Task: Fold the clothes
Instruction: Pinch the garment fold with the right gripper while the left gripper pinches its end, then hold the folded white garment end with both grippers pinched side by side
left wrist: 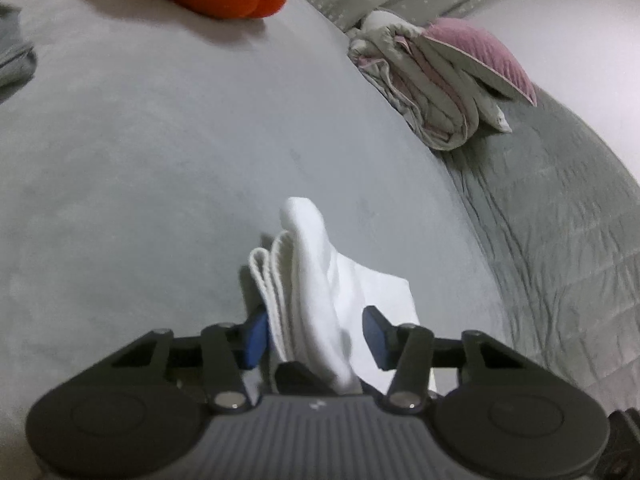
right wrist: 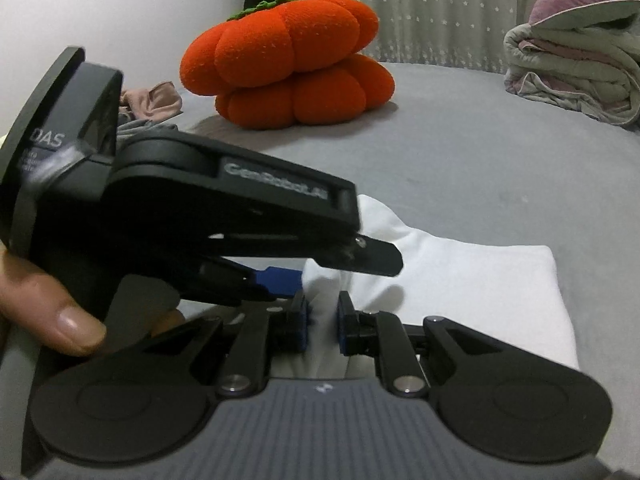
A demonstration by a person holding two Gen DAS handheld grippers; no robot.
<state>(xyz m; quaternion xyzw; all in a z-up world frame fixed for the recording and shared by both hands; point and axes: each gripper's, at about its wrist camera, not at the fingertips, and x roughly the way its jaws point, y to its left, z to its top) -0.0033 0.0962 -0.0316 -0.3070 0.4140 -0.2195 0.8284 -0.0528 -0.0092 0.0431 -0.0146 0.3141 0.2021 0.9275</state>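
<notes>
A white garment (left wrist: 308,264) lies on the grey bed, partly folded, with a bunched ribbed edge raised up. In the left wrist view that raised fold stands between the jaws of my left gripper (left wrist: 316,320). It brushes the left blue pad (left wrist: 256,336), while a gap shows before the right pad, so this gripper is open. My right gripper (right wrist: 323,320) is shut on a pinch of the same white garment (right wrist: 480,288). The left gripper (right wrist: 340,268) crosses in from the left just above it, held by a person's thumb (right wrist: 68,324).
An orange pumpkin cushion (right wrist: 288,68) sits at the back of the bed. A folded grey-and-pink quilt stack (right wrist: 572,76) with a pink pillow lies at the back right. Crumpled clothes (right wrist: 152,104) lie at the far left. A grey quilted blanket (left wrist: 560,240) covers the right side.
</notes>
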